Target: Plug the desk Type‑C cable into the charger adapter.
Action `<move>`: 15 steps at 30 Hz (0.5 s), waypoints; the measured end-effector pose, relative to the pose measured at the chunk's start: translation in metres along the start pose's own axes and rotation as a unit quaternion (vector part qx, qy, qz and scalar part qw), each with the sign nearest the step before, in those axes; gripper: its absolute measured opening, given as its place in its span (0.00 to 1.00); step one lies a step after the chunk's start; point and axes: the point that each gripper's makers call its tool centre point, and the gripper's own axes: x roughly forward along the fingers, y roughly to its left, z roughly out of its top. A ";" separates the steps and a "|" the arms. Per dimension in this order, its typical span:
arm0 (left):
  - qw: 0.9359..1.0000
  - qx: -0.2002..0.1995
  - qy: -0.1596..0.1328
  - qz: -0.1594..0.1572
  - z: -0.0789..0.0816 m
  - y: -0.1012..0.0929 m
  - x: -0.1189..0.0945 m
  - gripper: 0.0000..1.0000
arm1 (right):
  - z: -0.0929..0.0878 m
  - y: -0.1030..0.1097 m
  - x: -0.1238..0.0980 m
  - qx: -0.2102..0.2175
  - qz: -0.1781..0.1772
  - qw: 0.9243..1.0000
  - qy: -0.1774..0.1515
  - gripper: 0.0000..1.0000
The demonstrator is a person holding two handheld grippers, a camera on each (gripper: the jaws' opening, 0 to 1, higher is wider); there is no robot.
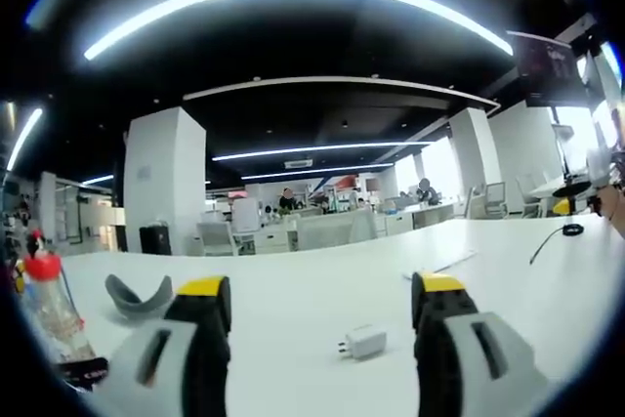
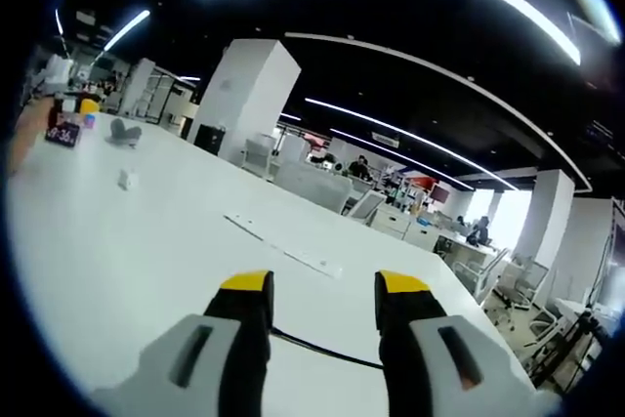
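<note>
The white desk (image 1: 293, 271) carries both task items. The charger adapter (image 1: 364, 342) lies just ahead of the left gripper (image 1: 322, 305), between its widely parted, empty jaws, prongs pointing left. The black Type-C cable (image 2: 322, 347) runs crosswise, left to right, just beyond the right gripper (image 2: 322, 290), whose jaws also stand apart, holding nothing.

Left gripper (image 1: 322, 302): two black jaws showing yellow tips, each backed by a pale grey housing bearing a dark oblong slot; right gripper (image 2: 321, 297): wearing identical black jaws, yellow tips, grey slotted housings.
</note>
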 end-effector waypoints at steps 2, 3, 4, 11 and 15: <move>1.000 0.002 -0.002 0.003 0.001 0.002 -0.001 0.76 | 0.000 0.000 0.000 0.000 -0.001 1.000 0.000 0.42; 1.000 0.003 -0.003 0.004 0.002 0.002 -0.001 0.76 | 0.000 -0.001 0.000 -0.001 -0.001 1.000 0.000 0.42; 1.000 0.004 -0.003 0.006 0.002 0.003 -0.001 0.77 | 0.000 -0.001 0.000 -0.002 -0.002 1.000 0.001 0.42; 0.999 0.020 -0.012 0.025 0.008 0.013 -0.005 0.78 | -0.001 -0.001 0.001 -0.007 -0.003 1.000 0.002 0.42; 0.999 0.023 -0.019 0.029 0.012 0.015 -0.007 0.78 | -0.001 0.001 0.001 -0.008 0.001 1.000 0.002 0.42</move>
